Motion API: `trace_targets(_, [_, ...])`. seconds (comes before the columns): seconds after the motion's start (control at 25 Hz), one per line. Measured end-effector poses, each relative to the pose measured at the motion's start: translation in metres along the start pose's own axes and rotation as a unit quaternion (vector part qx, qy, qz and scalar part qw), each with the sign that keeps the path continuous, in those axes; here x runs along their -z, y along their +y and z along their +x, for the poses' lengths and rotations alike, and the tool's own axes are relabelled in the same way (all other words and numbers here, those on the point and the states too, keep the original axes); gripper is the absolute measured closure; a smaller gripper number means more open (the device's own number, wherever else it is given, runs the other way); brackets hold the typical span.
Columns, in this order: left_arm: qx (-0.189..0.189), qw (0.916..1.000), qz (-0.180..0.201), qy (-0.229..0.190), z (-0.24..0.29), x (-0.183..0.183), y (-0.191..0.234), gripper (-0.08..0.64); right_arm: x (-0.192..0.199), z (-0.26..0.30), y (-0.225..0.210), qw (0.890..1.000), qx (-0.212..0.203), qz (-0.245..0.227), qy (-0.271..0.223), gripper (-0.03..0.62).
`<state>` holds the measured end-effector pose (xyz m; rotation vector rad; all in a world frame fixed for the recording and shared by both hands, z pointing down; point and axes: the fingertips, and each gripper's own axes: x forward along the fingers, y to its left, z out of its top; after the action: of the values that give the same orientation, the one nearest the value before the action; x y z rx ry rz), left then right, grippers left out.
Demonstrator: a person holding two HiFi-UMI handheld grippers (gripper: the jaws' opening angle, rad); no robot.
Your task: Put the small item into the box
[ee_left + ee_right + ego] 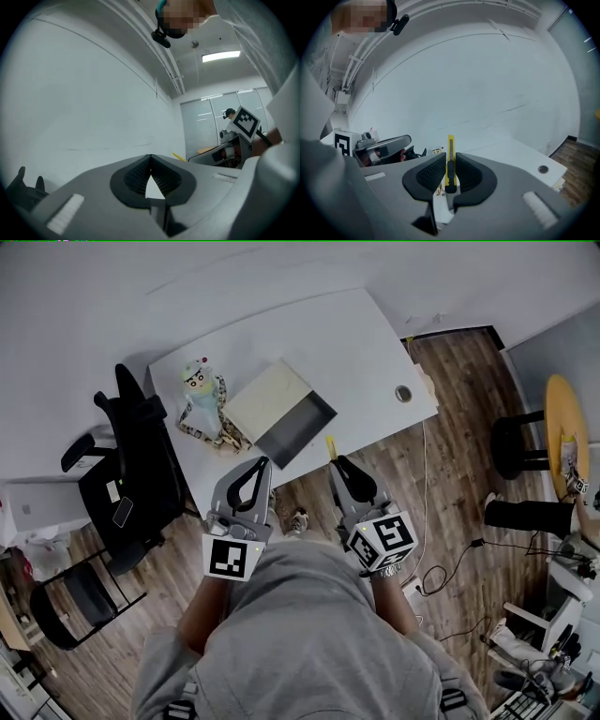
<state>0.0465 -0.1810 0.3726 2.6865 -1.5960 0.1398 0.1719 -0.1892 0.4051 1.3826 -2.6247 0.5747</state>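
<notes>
A yellow utility knife [450, 154] stands upright between the pads of my right gripper [450, 161], which is shut on it. In the head view the knife [330, 446] sticks out past the right gripper [335, 463] at the white table's near edge. The open box [298, 427], with a pale flap and a dark inside, lies on the table [366, 343] just beyond both grippers. My left gripper [263, 463] is held beside the right one. Its jaws meet at the tips [150, 157] with nothing between them. It points at the white wall.
A cartoon doll [200, 390] with a spotted cloth lies left of the box. A cable hole [403, 393] sits near the table's right edge. A black office chair [141, 460] stands left of the table. On the wood floor are a folding chair [70, 601], cables [450, 568] and a stool [516, 442].
</notes>
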Motion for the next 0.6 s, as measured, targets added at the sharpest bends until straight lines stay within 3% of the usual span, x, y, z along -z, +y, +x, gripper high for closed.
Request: trace_targets(0.6, [0.058,0.9980,-0.025,0.005,0.039,0.013,0.035,0.557,0.026,0.063,-0.024,0.995,0.072,0.029,0.061,0.511])
